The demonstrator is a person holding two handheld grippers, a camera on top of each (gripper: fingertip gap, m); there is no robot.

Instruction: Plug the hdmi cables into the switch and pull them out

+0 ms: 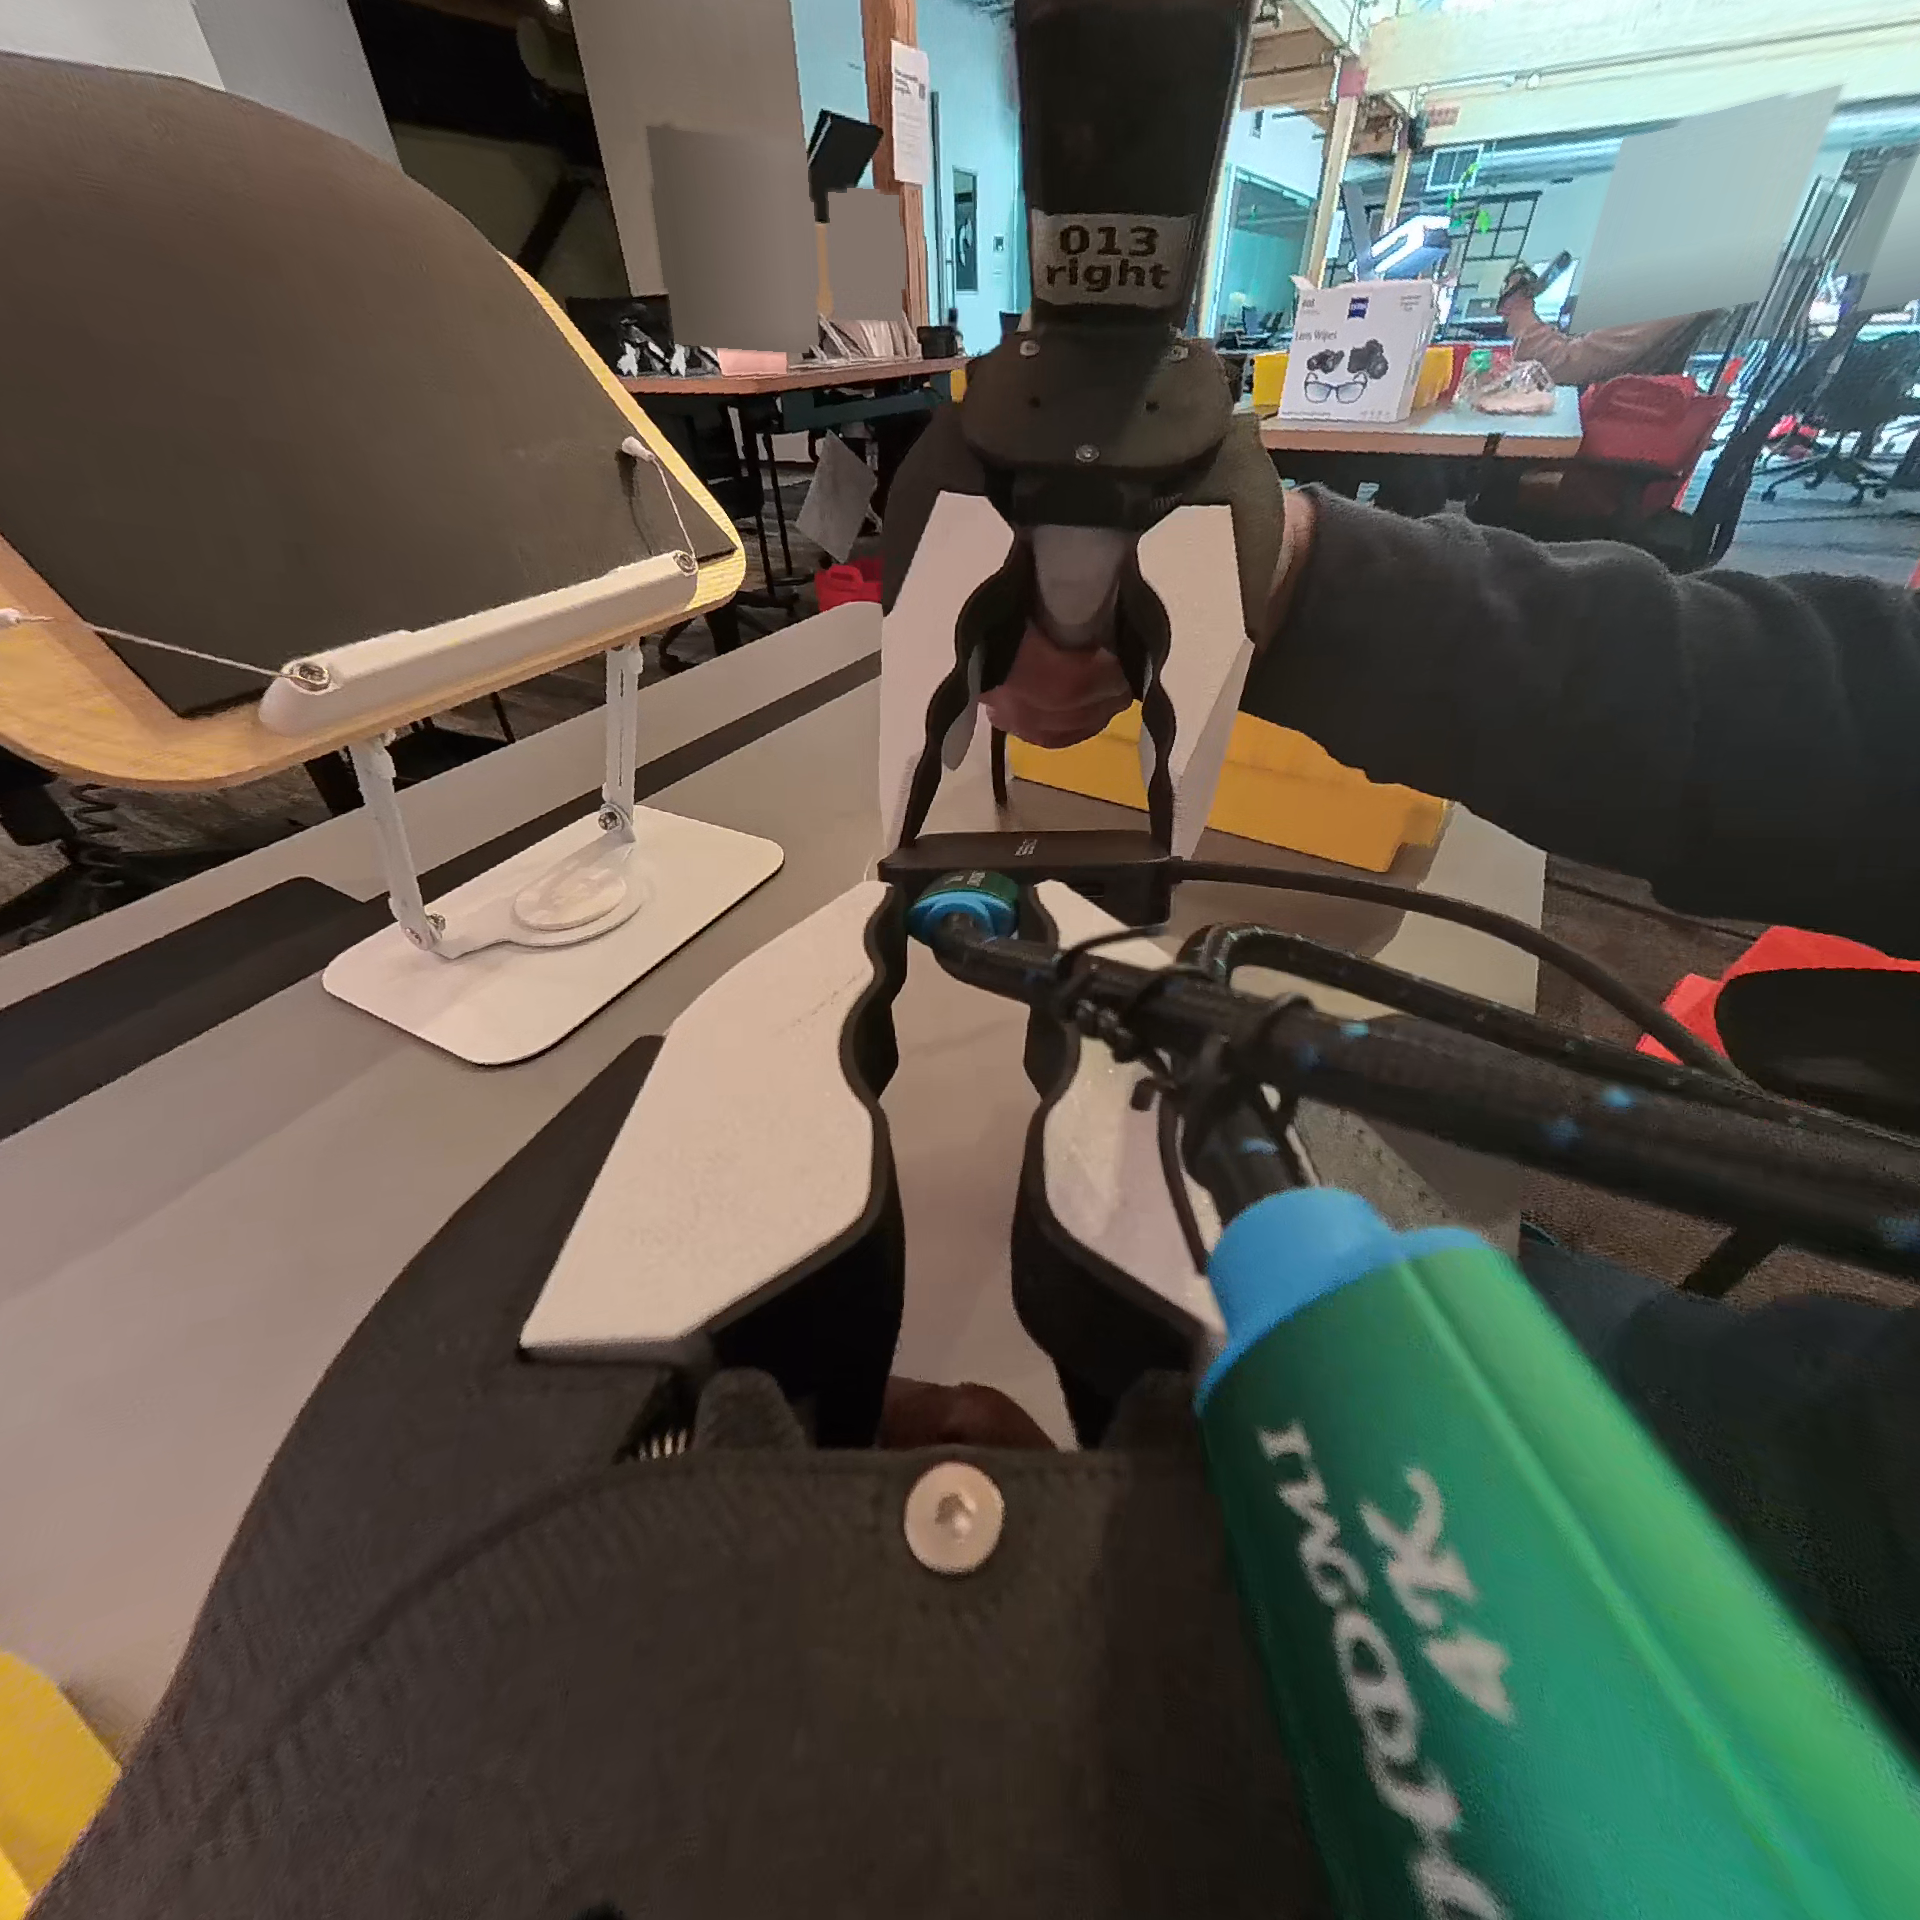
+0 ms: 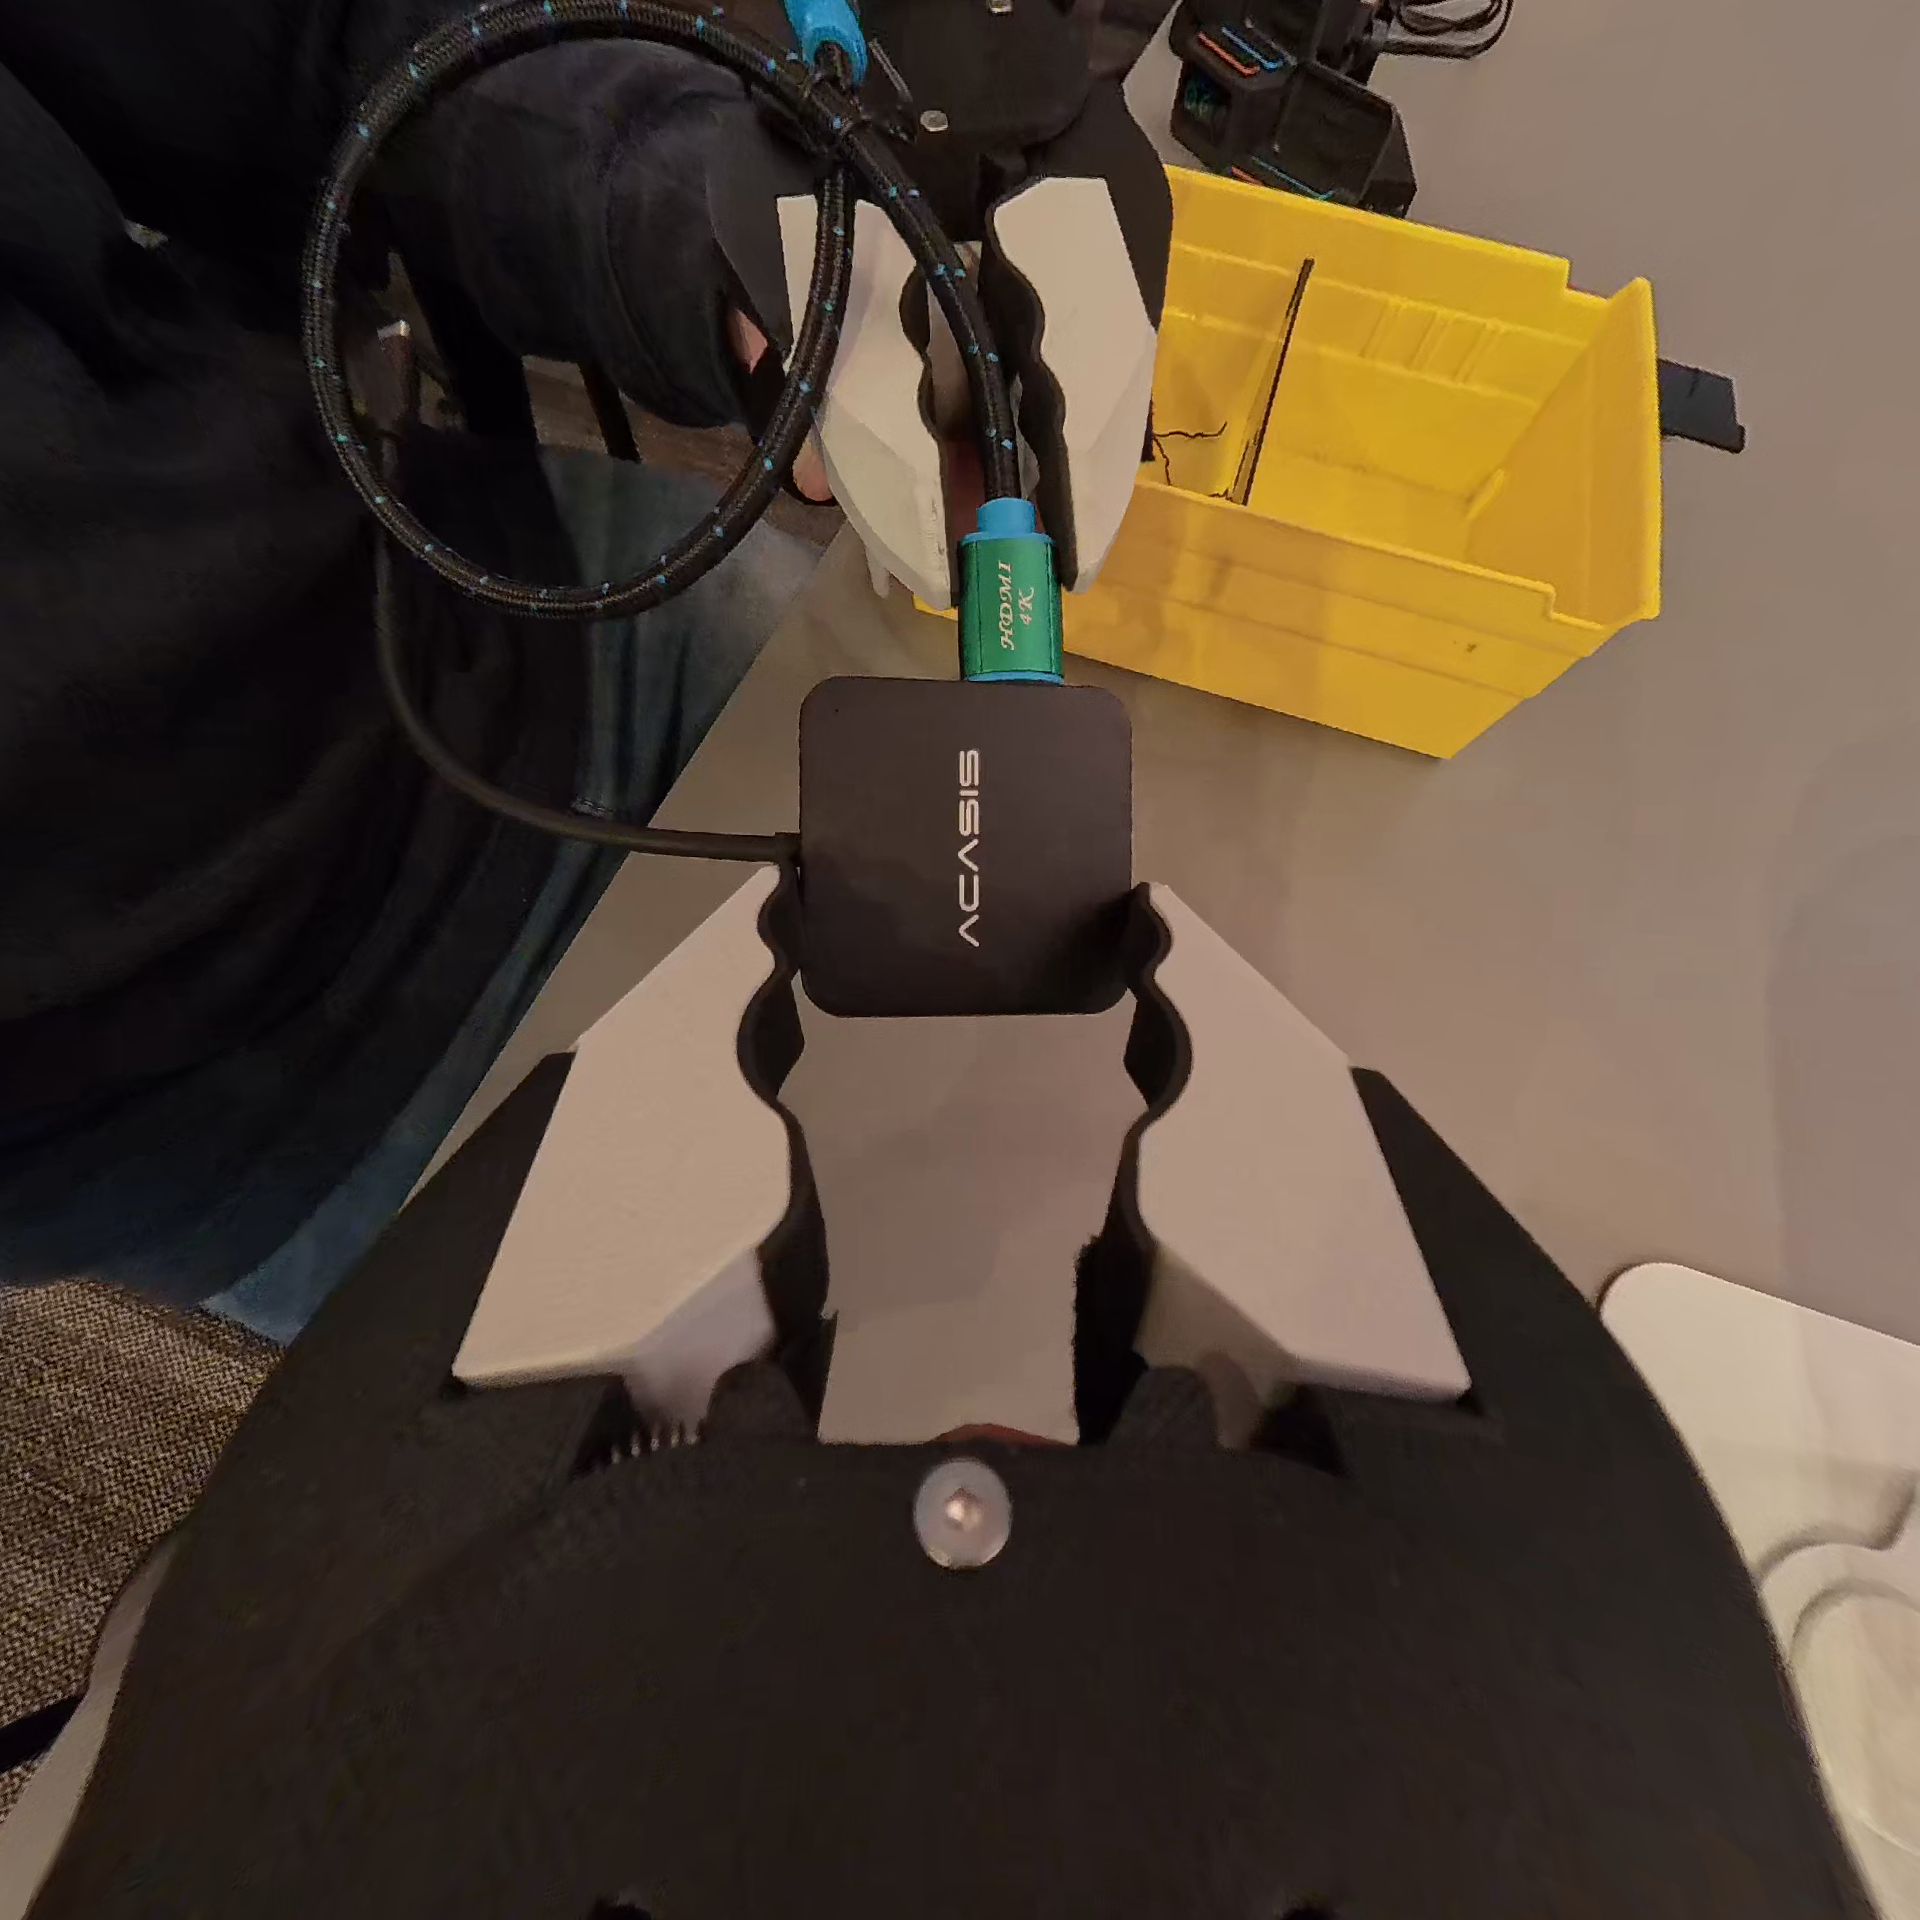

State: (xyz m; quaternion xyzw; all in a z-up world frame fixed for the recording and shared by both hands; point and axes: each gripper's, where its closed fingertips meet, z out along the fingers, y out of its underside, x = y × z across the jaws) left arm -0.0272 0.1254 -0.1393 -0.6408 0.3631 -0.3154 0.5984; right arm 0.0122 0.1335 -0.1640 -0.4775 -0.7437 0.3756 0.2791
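Note:
My right gripper [image 2: 961, 904] is shut on the black square switch [image 2: 961, 831] and holds it flat just above the grey table [image 2: 1455, 987]. A green HDMI plug [image 2: 1010, 613] sits end-on in the switch's far edge. My left gripper [image 2: 997, 566] is shut on that plug from the far side. In the left wrist view, my left gripper [image 1: 961, 920] grips the plug [image 1: 966, 902] against the switch [image 1: 1029, 857], which the right gripper [image 1: 1034, 847] holds. The braided black cable [image 2: 343, 416] loops to the left. Its other green plug [image 1: 1507, 1558] hangs free close to the left camera.
A yellow bin [image 2: 1351, 499] stands on the table just behind the left gripper. The switch's thin black lead [image 2: 468, 769] runs off the table's left edge. A white stand with a wooden board [image 1: 551, 935] stands at left. Black parts [image 2: 1288, 114] lie at the far right. Tip to tip, the grippers are about 6 cm apart.

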